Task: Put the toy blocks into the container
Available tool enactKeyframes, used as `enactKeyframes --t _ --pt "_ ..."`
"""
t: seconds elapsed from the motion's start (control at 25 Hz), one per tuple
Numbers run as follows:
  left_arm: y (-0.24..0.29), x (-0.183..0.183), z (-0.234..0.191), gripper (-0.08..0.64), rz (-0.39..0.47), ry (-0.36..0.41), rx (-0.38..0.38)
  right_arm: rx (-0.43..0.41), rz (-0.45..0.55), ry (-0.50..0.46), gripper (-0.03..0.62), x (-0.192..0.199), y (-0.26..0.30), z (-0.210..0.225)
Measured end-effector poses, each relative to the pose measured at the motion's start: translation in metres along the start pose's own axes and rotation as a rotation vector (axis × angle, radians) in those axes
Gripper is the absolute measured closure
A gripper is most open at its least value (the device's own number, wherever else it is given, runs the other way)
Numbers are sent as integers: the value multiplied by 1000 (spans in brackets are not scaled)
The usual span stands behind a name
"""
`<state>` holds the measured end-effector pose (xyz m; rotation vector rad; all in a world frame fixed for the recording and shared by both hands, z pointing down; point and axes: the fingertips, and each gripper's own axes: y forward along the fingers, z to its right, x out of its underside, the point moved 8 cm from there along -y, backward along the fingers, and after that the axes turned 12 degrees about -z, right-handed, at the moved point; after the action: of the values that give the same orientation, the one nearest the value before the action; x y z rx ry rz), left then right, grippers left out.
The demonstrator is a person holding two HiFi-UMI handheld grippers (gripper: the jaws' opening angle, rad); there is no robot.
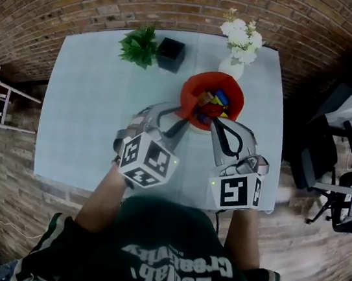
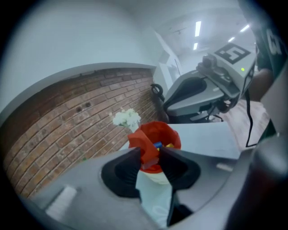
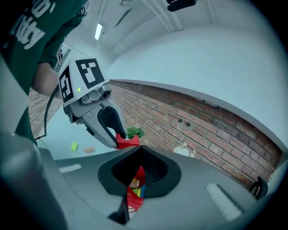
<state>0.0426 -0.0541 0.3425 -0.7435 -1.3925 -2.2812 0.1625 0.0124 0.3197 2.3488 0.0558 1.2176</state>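
Your container, a soft red bag with a pale base, stands open on the bench, upper centre of the head view. Its near rim is pinched between the jaws of your left gripper. Blue, yellow and red toy blocks lie heaped inside. A green block and a tan block lie loose on the bench, at the left of the right gripper view.

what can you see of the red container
The red container looks like a soft, open-topped bag with a pale lower part, standing upright on the table. Colourful toy blocks lie inside. The left gripper pinches a fold of its rim and the right gripper grips the opposite side.
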Motion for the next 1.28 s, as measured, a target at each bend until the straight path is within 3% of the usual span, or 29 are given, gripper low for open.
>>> enactKeyframes --t 0.44,0.68,0.72,0.8,1.08,1.16,1.2,1.24,1.28 --pt "31 -18 10 433 -3 35 32 22 -30 25 586 27 -4 17" --pt "54 -28 10 476 39 72 -34 26 -37 36 586 31 -4 21" --pt "58 -26 11 448 34 78 -31 27 -38 37 586 31 -4 21" --pt "62 -22 11 299 28 66 -5 28 -38 40 586 32 -4 20" --pt "60 -17 13 288 22 64 17 33 -53 46 586 36 -7 17" --pt "57 -17 12 327 24 59 -13 31 -53 46 586 36 -7 16" --pt "55 -17 11 490 28 58 -40 32 -52 45 586 35 -8 15" --pt "53 -16 10 557 31 60 -63 32 -50 45 586 35 -8 15" --pt "51 -15 10 557 31 64 -72 31 -48 45 586 33 -8 14"
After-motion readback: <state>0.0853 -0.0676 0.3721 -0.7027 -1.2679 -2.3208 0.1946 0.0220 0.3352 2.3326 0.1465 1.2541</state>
